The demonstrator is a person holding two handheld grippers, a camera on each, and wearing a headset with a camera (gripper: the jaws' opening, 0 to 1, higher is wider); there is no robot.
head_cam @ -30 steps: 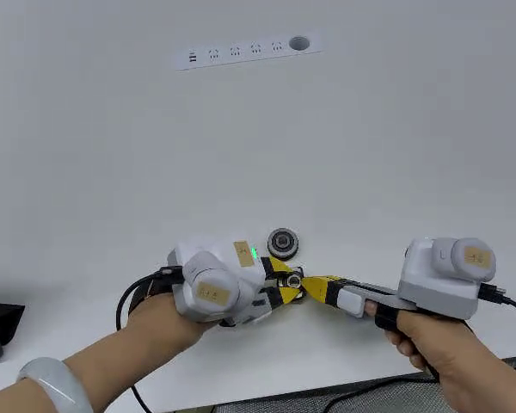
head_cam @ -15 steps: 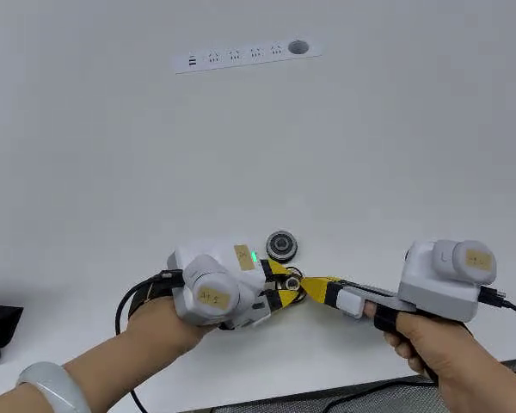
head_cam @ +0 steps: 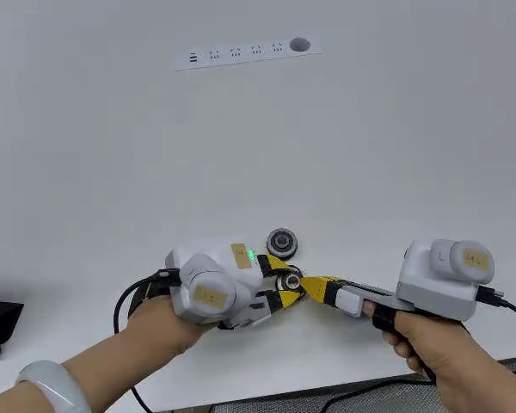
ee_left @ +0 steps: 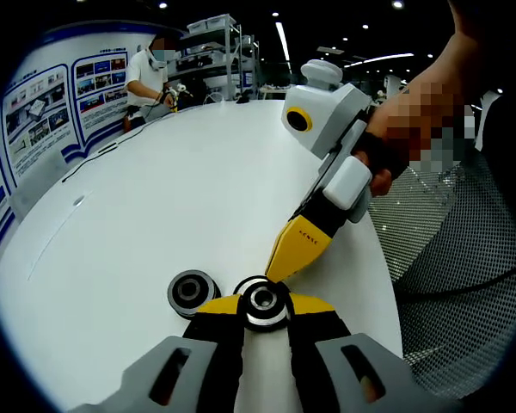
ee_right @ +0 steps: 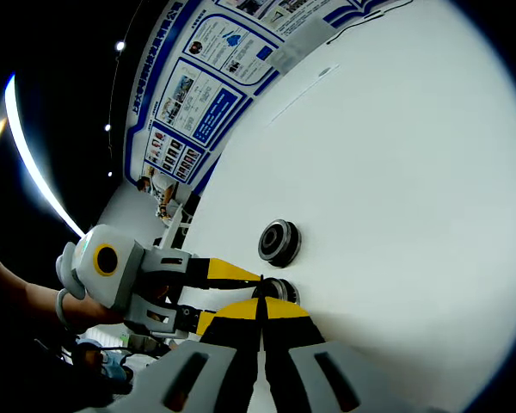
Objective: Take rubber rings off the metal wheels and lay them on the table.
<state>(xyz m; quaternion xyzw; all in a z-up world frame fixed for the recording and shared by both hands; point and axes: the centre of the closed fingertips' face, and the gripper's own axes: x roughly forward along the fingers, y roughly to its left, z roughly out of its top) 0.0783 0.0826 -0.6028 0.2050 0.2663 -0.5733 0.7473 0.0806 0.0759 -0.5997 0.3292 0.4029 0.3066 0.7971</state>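
The left gripper (ee_left: pixel 264 306) has its yellow jaws closed on the rim of one metal wheel (ee_left: pixel 263 297), lifted a little over the worktop (head_cam: pixel 241 138). The wheel's flat face looks back along these jaws. The right gripper (ee_left: pixel 279 265) meets the rim at 1 o'clock; in the head view it comes from 3 o'clock, so I judge it the nearer one for peeling. In its own view the right gripper (ee_right: pixel 260 303) has its jaws pressed together, with the wheel (ee_right: pixel 281 289) at its tip. I cannot tell if it pinches a rubber ring. A second wheel (head_cam: pixel 282 243) lies on the worktop at 12 o'clock of the held one, apart from it. The print on the yellow jaw and the tan stickers on the housings are too small to read.
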